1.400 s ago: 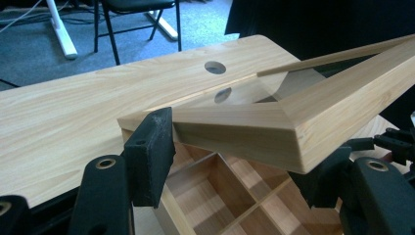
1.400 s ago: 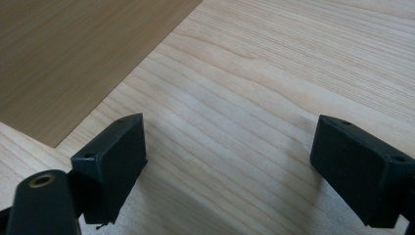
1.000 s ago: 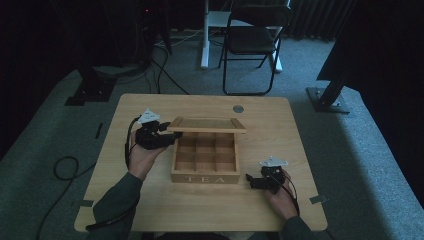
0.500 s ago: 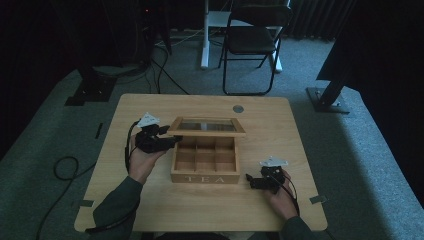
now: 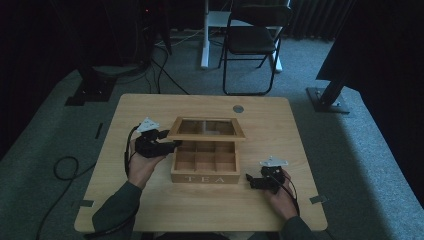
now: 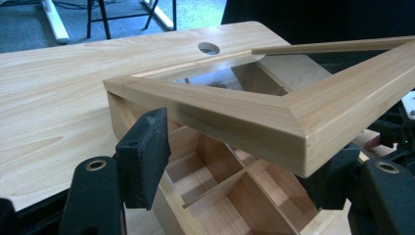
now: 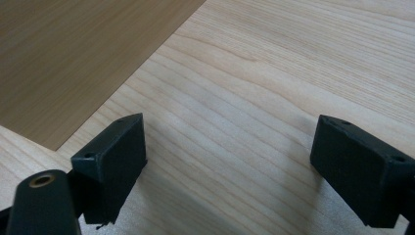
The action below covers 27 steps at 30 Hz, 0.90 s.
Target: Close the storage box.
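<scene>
A wooden tea box point(image 5: 205, 172) marked TEA stands mid-table, its empty compartments point(image 6: 230, 196) showing. Its glass-paned lid point(image 5: 207, 128) is hinged at the far side and stands partly raised. My left gripper point(image 5: 170, 145) is at the lid's left front corner. In the left gripper view the lid's frame point(image 6: 230, 110) lies across the left gripper point(image 6: 235, 166), whose jaws stand wide apart under it, open. My right gripper point(image 5: 251, 181) rests open on the table right of the box. In its own view the right gripper point(image 7: 227, 152) holds nothing, and the box's side wall point(image 7: 73, 58) is ahead.
The table point(image 5: 150, 107) has a round cable hole point(image 5: 238, 108) behind the box. A folding chair point(image 5: 252, 40) and stand legs are on the carpet beyond. A dark stand base point(image 5: 327, 97) sits off the far right corner, and a cable point(image 5: 65, 167) loops at left.
The lid's front edge has come down a little toward the box, and my left gripper has moved with it toward the person. The right gripper has stayed put.
</scene>
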Motion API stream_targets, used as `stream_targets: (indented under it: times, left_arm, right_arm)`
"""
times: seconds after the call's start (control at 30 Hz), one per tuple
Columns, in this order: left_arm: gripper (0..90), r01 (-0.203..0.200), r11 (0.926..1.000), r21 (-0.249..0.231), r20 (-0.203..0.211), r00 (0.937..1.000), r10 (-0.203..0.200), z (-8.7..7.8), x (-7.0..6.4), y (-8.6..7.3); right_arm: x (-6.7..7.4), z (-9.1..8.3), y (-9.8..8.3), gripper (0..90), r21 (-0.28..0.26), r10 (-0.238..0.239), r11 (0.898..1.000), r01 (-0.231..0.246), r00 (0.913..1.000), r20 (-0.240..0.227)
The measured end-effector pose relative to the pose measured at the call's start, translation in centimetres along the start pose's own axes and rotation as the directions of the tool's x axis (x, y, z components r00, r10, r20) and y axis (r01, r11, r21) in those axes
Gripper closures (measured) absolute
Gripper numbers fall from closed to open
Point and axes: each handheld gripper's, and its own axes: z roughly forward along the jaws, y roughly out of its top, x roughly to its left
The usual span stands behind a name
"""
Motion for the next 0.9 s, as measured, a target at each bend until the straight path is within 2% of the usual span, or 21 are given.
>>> stream_targets:
  times: [0.9]
  left_arm:
    - [32.3, -0.008, 0.9999, 0.009, 0.036, 0.9993, 0.007, -0.2, -0.1, -2.1]
  right_arm:
    - [0.0, 0.0, 0.0, 13.1, 0.000, 0.000, 1.000, 0.000, 1.0000, 0.000]
